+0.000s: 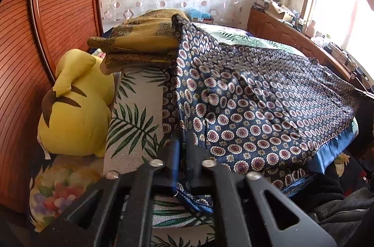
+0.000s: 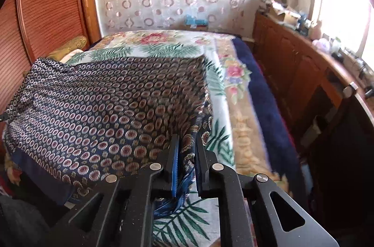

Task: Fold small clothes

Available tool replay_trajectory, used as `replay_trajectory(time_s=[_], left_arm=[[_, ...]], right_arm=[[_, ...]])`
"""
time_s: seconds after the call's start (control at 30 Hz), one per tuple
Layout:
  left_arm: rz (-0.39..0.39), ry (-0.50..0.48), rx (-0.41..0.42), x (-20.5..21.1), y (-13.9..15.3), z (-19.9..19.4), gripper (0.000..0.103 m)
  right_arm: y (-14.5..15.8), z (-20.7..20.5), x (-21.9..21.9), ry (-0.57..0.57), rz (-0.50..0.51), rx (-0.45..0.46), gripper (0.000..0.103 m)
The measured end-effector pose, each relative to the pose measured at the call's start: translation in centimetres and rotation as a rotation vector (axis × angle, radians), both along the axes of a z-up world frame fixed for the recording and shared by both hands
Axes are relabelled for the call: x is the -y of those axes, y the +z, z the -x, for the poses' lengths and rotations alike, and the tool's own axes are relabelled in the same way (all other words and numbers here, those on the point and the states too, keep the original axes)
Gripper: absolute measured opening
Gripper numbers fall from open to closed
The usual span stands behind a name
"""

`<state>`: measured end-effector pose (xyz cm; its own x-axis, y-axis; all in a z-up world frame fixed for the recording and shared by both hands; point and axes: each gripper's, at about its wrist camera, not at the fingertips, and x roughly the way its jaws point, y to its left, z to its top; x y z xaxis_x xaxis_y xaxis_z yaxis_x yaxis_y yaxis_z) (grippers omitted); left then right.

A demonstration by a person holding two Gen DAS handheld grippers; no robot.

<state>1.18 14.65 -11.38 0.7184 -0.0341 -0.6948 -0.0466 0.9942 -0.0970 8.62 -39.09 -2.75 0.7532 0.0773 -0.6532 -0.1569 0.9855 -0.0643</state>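
A dark blue garment [image 1: 257, 102] printed with red and cream medallions is stretched above the bed between both grippers. My left gripper [image 1: 183, 144] is shut on its near left edge. My right gripper [image 2: 187, 148] is shut on the opposite edge, where the cloth [image 2: 105, 106] bunches between the fingers and a blue hem hangs below. The far corner of the garment drapes over a stack of folded yellow-brown blankets [image 1: 142, 36].
The bed carries a leaf-and-flower patterned cover [image 2: 163, 45]. A yellow plush toy [image 1: 77, 111] sits by the wooden wardrobe [image 1: 58, 13] at the left. A wooden cabinet [image 2: 292, 64] with clutter runs under the window at the right. Dark clothing [image 1: 339, 207] lies at the near edge.
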Motion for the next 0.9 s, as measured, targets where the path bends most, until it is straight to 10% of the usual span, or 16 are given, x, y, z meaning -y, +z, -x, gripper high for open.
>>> replay_trajectory(time_s=[0.07, 0.27, 0.9], left_arm=[[0.000, -0.005, 0.021, 0.2, 0.4, 0.0, 0.047], [-0.020, 0.017, 0.025, 0.5, 0.5, -0.4, 0.059], [0.037, 0.068, -0.056, -0.6, -2.8, -0.3, 0.059]], right_arm=[[1.2, 0.5, -0.5, -0.005, 0.012, 0.028, 0.013], [3.5, 1.2, -2.7, 0.042, 0.008, 0.083, 0.055], [-4.0, -3.8, -10.7, 0.061, 0.027, -0.102, 0.055]])
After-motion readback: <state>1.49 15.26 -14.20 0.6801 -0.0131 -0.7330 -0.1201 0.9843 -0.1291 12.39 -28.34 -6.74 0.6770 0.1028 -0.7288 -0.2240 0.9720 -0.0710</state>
